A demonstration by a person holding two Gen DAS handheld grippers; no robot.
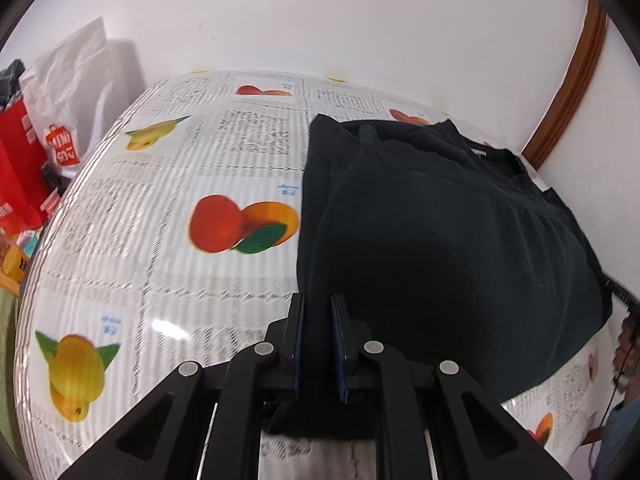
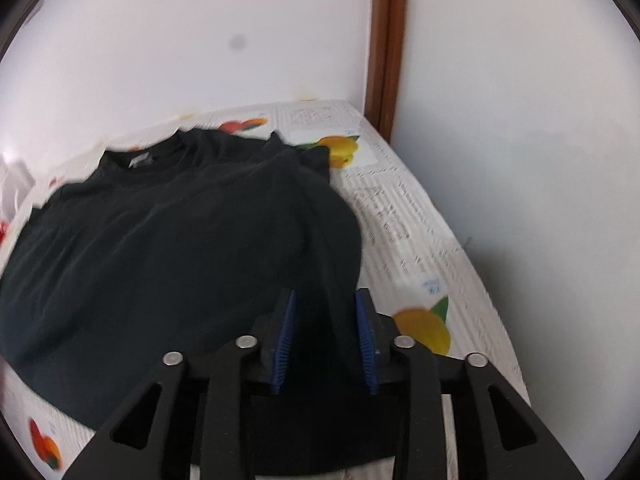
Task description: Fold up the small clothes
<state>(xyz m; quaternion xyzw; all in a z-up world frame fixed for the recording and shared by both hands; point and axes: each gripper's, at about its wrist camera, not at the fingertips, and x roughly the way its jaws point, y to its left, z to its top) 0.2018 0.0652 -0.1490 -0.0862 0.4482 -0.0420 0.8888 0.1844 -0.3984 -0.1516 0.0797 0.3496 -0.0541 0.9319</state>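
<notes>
A table covered by a glossy newspaper-print cloth with fruit pictures (image 1: pixel 168 184) is set into a white-walled corner. A black short-sleeved T-shirt (image 2: pixel 172 248) is spread on it.

Table is covered by a cloth (image 1: pixel 168 264) printed with newspaper-style text and fruit pictures, oranges and yellow pears. White wall (image 1: pixel 320 20) behind it. Brown wooden trim (image 2: pixel 386 40) runs up the wall corner at the table's far right. Off the table's left edge: white plastic shopping bag (image 1: pixel 76 92) with red logo, red box (image 1: pixel 18 168) just beside it, more clutter below, too blurred to identify.
</notes>
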